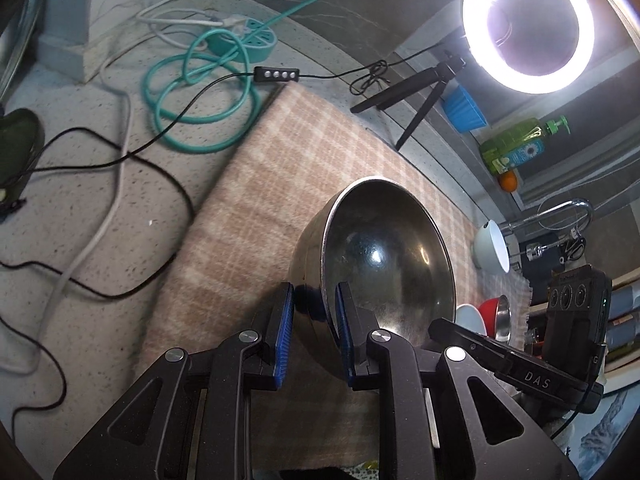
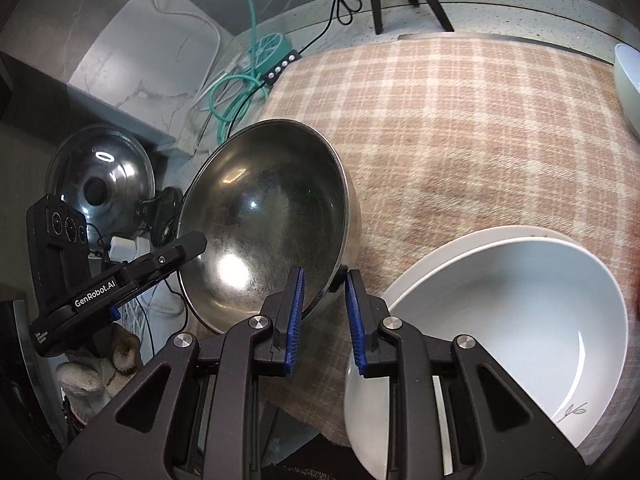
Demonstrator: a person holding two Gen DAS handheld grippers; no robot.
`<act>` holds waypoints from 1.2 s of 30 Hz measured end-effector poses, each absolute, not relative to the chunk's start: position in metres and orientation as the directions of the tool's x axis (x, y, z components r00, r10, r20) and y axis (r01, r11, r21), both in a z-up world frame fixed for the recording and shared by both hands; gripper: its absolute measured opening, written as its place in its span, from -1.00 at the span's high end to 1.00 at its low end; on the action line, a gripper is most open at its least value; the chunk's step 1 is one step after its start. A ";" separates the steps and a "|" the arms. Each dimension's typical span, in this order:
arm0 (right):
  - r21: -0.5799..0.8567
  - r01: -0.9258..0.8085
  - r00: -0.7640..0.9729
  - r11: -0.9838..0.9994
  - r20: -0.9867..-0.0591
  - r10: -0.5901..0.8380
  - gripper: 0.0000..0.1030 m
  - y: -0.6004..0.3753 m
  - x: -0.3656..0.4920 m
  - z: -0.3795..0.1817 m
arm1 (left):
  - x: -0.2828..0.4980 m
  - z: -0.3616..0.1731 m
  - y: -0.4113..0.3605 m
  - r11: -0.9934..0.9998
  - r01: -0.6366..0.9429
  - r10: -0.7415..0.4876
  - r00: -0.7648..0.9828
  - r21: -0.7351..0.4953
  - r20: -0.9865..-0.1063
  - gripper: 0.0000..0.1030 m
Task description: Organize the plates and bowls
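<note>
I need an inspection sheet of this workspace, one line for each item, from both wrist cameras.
Surface: speckled counter with a plaid cloth laid over part of it.
Job's things: steel bowl tilted, held by its rim on two sides; white bowl nested on a white plate; red bowl near the sink.
Clutter: pot lid, soap bottle, blue cup.
Grippers: left gripper and right gripper each shut on the steel bowl's rim.
Cables: teal coil, black cable, white cable.
Surroundings: ring light on a tripod, faucet.
</note>
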State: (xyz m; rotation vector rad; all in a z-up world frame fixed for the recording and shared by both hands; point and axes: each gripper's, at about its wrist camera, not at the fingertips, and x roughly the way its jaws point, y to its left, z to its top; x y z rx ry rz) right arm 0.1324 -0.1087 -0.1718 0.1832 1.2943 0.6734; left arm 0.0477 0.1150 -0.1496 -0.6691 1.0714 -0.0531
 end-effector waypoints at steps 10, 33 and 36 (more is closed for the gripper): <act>0.485 -0.388 0.083 0.783 -0.828 0.554 0.57 -0.098 0.119 -0.178 | 0.023 -0.158 0.125 0.786 -0.314 -0.347 0.488 -0.532 -0.801 0.63; 0.460 -0.407 0.109 0.789 -0.833 0.542 0.32 -0.100 0.112 -0.173 | 0.018 -0.157 0.120 0.820 -0.309 -0.304 0.479 -0.482 -0.824 0.61; 0.451 -0.408 0.140 0.794 -0.828 0.543 -0.01 -0.104 0.112 -0.167 | 0.018 -0.152 0.118 0.832 -0.300 -0.287 0.488 -0.467 -0.824 0.60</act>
